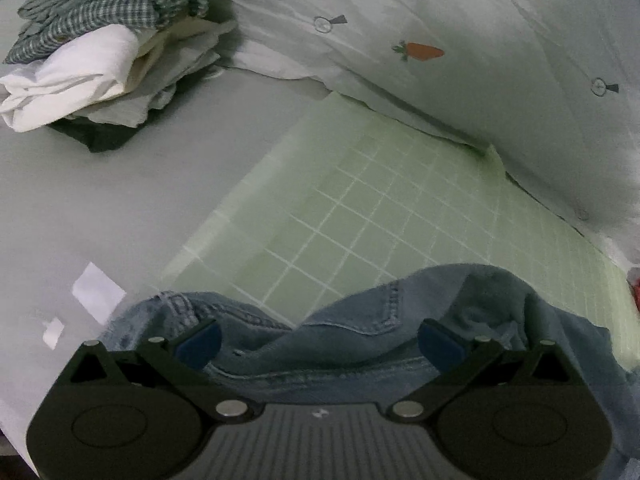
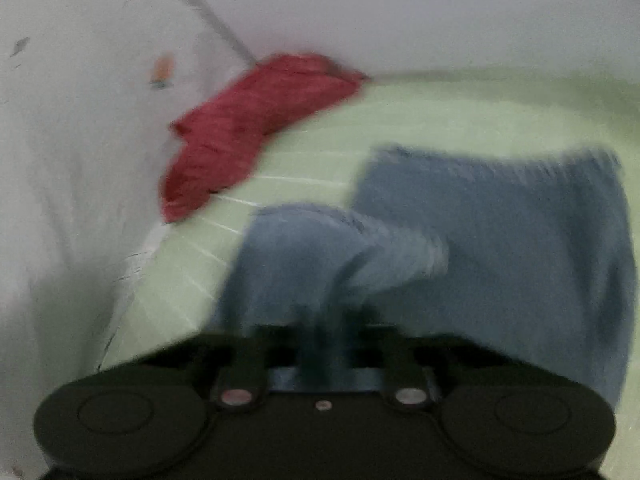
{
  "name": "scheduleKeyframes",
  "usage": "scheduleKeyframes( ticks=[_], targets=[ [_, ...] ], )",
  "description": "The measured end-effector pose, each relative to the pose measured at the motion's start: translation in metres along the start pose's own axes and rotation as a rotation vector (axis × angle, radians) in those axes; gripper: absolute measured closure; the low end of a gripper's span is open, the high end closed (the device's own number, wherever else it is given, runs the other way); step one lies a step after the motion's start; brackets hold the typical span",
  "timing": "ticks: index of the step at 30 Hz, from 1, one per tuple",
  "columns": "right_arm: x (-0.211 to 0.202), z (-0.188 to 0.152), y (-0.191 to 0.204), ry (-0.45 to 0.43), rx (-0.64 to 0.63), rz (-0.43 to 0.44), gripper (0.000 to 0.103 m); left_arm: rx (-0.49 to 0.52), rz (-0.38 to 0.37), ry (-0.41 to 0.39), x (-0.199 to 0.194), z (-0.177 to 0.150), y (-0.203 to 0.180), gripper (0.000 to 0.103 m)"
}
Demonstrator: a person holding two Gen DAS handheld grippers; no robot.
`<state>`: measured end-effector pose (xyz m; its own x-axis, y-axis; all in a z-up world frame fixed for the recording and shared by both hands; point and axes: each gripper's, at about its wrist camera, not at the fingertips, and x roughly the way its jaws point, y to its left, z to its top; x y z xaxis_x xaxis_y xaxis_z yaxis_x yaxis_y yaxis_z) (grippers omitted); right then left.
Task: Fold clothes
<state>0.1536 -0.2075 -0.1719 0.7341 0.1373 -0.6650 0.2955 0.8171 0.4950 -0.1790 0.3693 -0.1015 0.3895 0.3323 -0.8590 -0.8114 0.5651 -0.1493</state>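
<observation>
A pale bed sheet point(image 1: 120, 200) covers the bed, and a green mat point(image 1: 380, 208) with white squares lies flat on it. Blue jeans point(image 1: 360, 340) lie bunched up on the near part of the mat, and a red cloth point(image 2: 248, 128) lies at its far edge, partly on the mat. A messy pile of clothes point(image 1: 100, 64) and two small white paper bits point(image 1: 98, 292) lie on the sheet, and a white blanket with carrots on it point(image 1: 440, 40) lies along the mat's far side.

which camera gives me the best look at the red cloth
The right wrist view. The red cloth lies whole there, at the far edge of the green grid mat, though blurred. The left wrist view catches only a red sliver at its right border.
</observation>
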Motion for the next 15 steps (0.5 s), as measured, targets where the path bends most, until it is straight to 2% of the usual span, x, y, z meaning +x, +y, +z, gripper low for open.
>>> scheduleKeyframes(
  ticks=[3,4,5,7,9,10,11,12,14,15],
  targets=[
    [-0.029,0.022,0.023,-0.153,-0.154,0.053,0.100,0.011,0.026,-0.010,-0.001,0.004,0.003,0.000],
    [-0.040,0.030,0.025,-0.204,-0.171,0.053,0.100,0.011,0.030,-0.014,-0.001,0.006,0.004,0.000],
    [-0.049,0.037,0.023,-0.248,-0.161,0.039,0.099,0.010,0.029,-0.018,-0.001,0.008,0.005,0.000],
    [-0.048,0.048,0.016,-0.266,-0.186,-0.083,0.096,0.006,0.026,-0.016,0.003,0.008,0.008,0.000],
    [-0.027,0.050,0.018,-0.169,-0.352,-0.296,0.082,0.003,0.026,-0.004,0.009,0.009,0.009,0.000],
    [-0.028,0.043,0.020,-0.160,-0.383,-0.312,0.077,0.002,0.026,0.002,0.013,0.008,0.009,0.000],
    [-0.029,0.035,0.023,-0.152,-0.412,-0.326,0.063,0.004,0.027,0.006,0.016,0.008,0.007,0.000],
    [-0.030,0.028,0.025,-0.144,-0.441,-0.339,0.042,0.008,0.029,0.007,0.019,0.008,0.005,0.000],
    [-0.032,0.013,0.029,-0.127,-0.498,-0.366,0.026,0.022,0.032,0.010,0.024,0.008,0.001,0.000],
    [-0.032,0.003,0.039,-0.111,-0.517,-0.335,0.025,0.033,0.031,0.014,0.027,0.008,-0.002,0.000]
  ],
)
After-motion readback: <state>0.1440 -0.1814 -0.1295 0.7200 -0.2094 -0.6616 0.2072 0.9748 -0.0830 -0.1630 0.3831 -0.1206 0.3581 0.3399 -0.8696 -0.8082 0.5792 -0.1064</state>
